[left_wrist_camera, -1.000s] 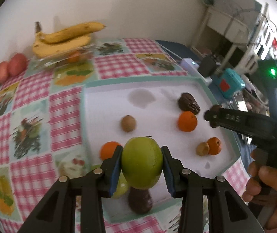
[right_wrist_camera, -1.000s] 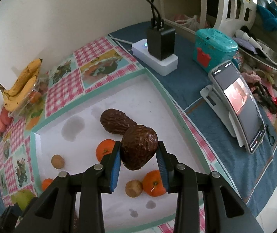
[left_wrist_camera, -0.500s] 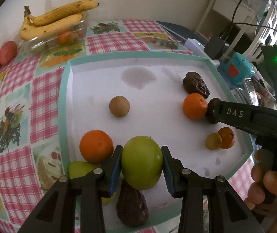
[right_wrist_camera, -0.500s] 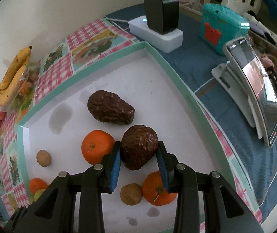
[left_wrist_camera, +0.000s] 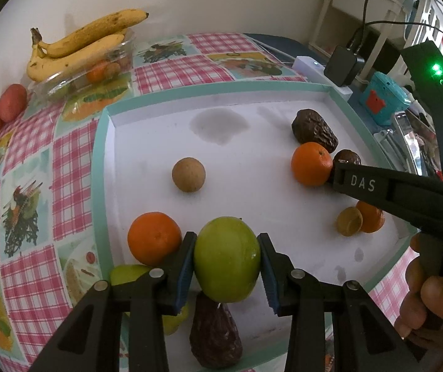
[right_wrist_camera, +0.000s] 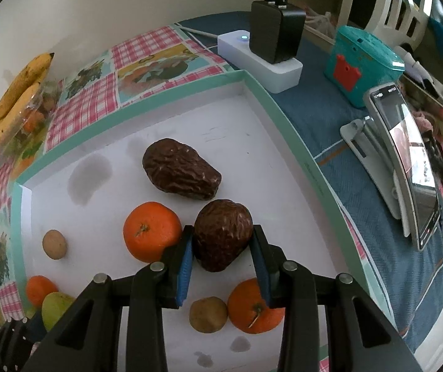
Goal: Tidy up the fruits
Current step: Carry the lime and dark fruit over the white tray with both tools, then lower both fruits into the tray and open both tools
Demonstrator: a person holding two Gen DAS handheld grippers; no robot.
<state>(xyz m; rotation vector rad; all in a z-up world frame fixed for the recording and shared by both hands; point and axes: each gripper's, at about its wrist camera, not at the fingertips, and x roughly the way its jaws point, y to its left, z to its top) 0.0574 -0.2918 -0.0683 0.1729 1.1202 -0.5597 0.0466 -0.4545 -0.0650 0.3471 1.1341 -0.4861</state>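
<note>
My left gripper (left_wrist_camera: 227, 268) is shut on a green apple (left_wrist_camera: 227, 259), low over the near edge of the white tray (left_wrist_camera: 99, 167) with the teal rim. Under it lie a dark avocado (left_wrist_camera: 215, 334), a second green fruit (left_wrist_camera: 128, 274) and an orange (left_wrist_camera: 154, 238). In the right wrist view my right gripper (right_wrist_camera: 223, 262) is shut on a dark wrinkled avocado (right_wrist_camera: 223, 238), close above the tray floor. Another avocado (right_wrist_camera: 181, 169) lies just beyond it and an orange (right_wrist_camera: 152, 232) sits to its left. From the left wrist view the right gripper's finger (left_wrist_camera: 373, 186) shows beside an orange (left_wrist_camera: 312, 163).
Two small brown round fruits (right_wrist_camera: 54, 244) (right_wrist_camera: 208, 314) and one more orange (right_wrist_camera: 254, 307) lie in the tray. Bananas (left_wrist_camera: 81, 43) rest on a clear box at the back left. A power strip with charger (right_wrist_camera: 261, 59), a teal box (right_wrist_camera: 361, 65) and a phone on a stand (right_wrist_camera: 407, 161) stand to the right.
Both grippers have sunk toward the tray with their fruits still held. The tray and its fruits look closer in both views.
</note>
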